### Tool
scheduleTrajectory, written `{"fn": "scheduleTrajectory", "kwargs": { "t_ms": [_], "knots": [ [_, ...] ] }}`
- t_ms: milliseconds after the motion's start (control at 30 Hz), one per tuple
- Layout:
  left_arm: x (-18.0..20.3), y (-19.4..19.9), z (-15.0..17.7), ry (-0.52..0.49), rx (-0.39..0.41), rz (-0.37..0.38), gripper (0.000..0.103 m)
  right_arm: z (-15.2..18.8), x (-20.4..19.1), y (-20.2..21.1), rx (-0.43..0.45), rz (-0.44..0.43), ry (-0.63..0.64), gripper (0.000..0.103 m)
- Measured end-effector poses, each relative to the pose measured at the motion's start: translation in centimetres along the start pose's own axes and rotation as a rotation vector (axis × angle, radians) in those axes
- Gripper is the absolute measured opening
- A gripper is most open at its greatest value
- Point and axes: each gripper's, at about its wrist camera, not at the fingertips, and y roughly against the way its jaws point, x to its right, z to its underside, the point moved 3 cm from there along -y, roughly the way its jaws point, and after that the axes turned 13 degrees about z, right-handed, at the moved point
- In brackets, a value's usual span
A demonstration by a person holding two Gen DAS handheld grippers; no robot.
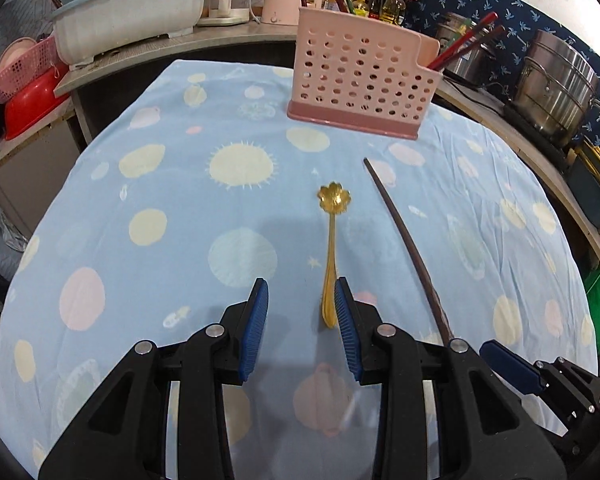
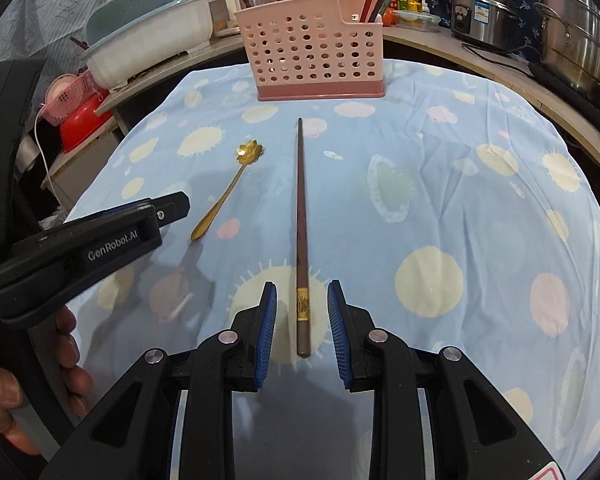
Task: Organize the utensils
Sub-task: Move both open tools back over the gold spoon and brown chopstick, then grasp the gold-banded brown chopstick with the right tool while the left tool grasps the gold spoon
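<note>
Left wrist view shows the left gripper [image 1: 301, 300] low over a counter covered with a light blue cloth printed with pale yellow and pink circles [image 1: 160, 200]. Its jaws stand apart with nothing pressed between them. The end of the handle of a gold metal spoon with a flower-shaped bowl [image 1: 332, 240] lies just beside the inner face of the right blue pad [image 1: 346, 328], but I cannot tell if they touch. The spoon lies flat on the cloth, with its bowl pointing away from the gripper. To the right of the spoon lies a long dark brown chopstick [image 1: 404, 240], near it but apart. Right wrist view shows the right gripper [image 2: 302, 300] with its jaws also apart and gripping nothing; the thick end of the chopstick, with a gold band, lies on the cloth between the two blue pads, and I see clear space on both sides. The left gripper enters this view from the left, held by a hand [image 2: 32, 380]. Farther away, at the back edge of the cloth, a pink plastic utensil holder with round holes [image 1: 360, 76] stands upright, and several red and dark chopsticks lean in it. Behind it are a pale tub [image 1: 132, 12] and steel pots [image 1: 556, 84].
</note>
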Motion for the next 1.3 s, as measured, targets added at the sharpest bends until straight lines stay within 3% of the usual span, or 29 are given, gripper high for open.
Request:
{"fn": "scheduleTrajectory", "kwargs": {
  "t_ms": [567, 833, 900, 1033, 1300],
  "knots": [
    [0.6, -1.6, 1.4, -0.025, -0.032, 0.013, 0.035, 0.9, -0.3, -1.1, -0.001, 0.04, 0.034, 0.007],
    [0.9, -2.1, 1.4, -0.049, -0.03, 0.0, 0.033, 0.9, 0.1, -1.1, -0.005, 0.027, 0.01, 0.007],
    [1.0, -2.1, 1.4, -0.056, -0.031, -0.002, 0.03, 0.9, 0.1, -1.1, -0.006, 0.026, 0.008, 0.007],
    [1.1, -2.2, 1.3, -0.063, -0.035, 0.002, 0.011, 1.0, 0.2, -1.0, -0.008, 0.026, 0.004, 0.007],
    [1.1, -1.7, 1.5, -0.042, -0.04, 0.03, 0.01, 1.3, 0.7, -0.7, -0.016, 0.022, -0.009, 0.007]
  ]
}}
